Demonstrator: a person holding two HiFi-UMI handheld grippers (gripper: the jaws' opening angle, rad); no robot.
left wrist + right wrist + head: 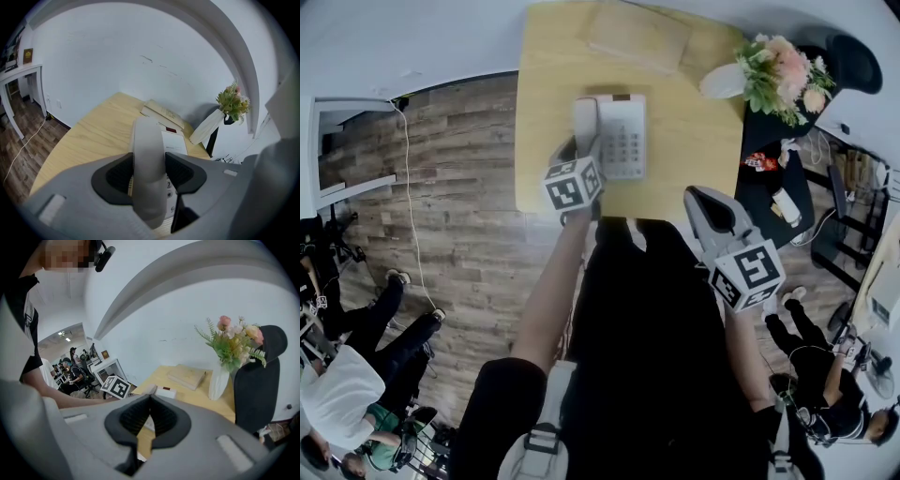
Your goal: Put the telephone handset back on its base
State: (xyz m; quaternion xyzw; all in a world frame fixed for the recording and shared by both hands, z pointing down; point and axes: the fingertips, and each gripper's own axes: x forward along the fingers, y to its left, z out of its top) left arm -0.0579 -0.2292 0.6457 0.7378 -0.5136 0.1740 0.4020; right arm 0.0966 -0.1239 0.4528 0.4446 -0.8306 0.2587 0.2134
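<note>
On the wooden table (544, 112) stands the white telephone base (625, 141) with its keypad facing up. The pale grey handset (585, 120) lies along the base's left side. My left gripper (580, 153) is at the handset's near end; its marker cube sits just behind. In the left gripper view the handset (148, 154) runs between the two black pads (115, 177), which press on its sides, with the base (174, 143) beneath it. Whether the handset rests in the cradle is hidden. My right gripper (701, 200) hovers off the table's near right edge, jaws together and empty (150, 398).
A closed tan book (639, 37) lies at the table's far edge. A white vase with flowers (780, 67) stands at the far right corner, and a black chair (855, 60) is behind it. Seated people are at both lower corners of the floor; a white cable (411, 206) runs over it.
</note>
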